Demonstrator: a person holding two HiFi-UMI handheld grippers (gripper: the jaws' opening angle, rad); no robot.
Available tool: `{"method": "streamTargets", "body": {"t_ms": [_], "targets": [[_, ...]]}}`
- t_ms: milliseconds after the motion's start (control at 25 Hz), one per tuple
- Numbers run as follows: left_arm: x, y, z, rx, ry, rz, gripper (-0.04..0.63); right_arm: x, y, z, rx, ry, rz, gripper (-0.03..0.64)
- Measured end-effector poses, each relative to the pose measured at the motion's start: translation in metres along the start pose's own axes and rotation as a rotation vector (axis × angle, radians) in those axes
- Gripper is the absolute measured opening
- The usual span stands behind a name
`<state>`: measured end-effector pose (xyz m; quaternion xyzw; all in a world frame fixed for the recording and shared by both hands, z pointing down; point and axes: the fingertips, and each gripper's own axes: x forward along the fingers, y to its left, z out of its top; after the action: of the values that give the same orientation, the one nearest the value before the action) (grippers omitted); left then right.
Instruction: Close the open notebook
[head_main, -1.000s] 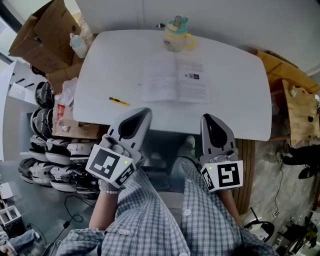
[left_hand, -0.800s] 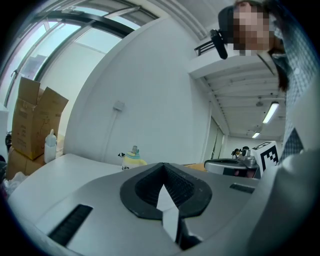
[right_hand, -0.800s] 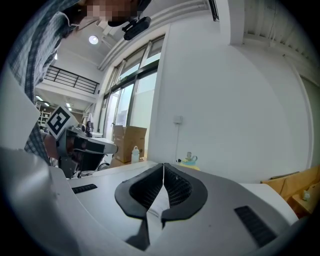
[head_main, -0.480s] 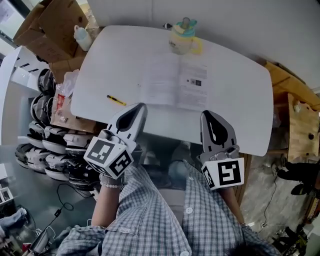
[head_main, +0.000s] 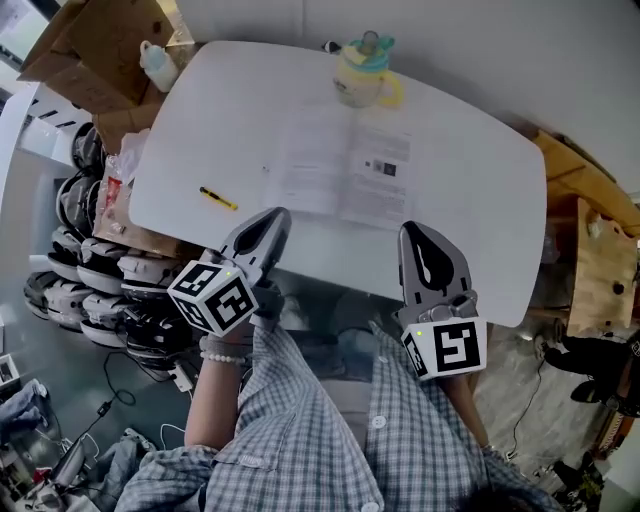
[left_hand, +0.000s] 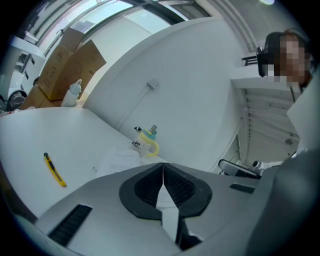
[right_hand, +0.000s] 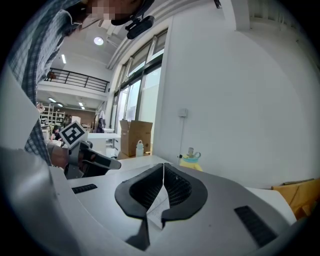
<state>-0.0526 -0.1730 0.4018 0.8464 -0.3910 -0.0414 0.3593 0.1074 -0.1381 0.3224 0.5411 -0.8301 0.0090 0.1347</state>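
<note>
An open notebook (head_main: 346, 172) lies flat on the white table (head_main: 470, 210), both pages showing print; in the left gripper view it is a pale sheet (left_hand: 120, 161) before the cup. My left gripper (head_main: 278, 216) hangs at the table's near edge, left of the notebook, its jaws pressed together on nothing (left_hand: 162, 165). The right gripper (head_main: 413, 232) is held just short of the near edge below the notebook's right page, jaws also together and empty (right_hand: 163, 165). Neither touches the notebook.
A yellow cup with a teal lid (head_main: 362, 72) stands at the far edge behind the notebook. A yellow utility knife (head_main: 217, 198) lies at the table's left. Cardboard boxes (head_main: 95, 45), a small bottle (head_main: 157, 65) and stacked helmets (head_main: 95, 280) crowd the left; wooden furniture (head_main: 590, 240) stands right.
The left gripper has rolled, its marker cube turning, and dropped slightly at the table's near edge. The right gripper shifted a little. The view has tilted so the table sits higher.
</note>
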Motion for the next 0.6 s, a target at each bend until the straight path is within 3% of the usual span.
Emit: {"method": "streamTargets", "body": {"t_ms": [120,280,600], "targets": [[0.010,0.014,-0.017,-0.027,0.048,0.033,0.008,0.006,-0.007,-0.002,-0.009,0.005,0.022,0.020],[0.023,0.030,-0.038,-0.146,0.089,0.068,0.009,0.014,-0.015,-0.003,-0.015,0.012,0.050,0.020],[0.037,0.057,-0.066,-0.312,0.081,0.145,0.039,0.024,-0.029,0.000,-0.043,0.015,0.093,0.020]]}}
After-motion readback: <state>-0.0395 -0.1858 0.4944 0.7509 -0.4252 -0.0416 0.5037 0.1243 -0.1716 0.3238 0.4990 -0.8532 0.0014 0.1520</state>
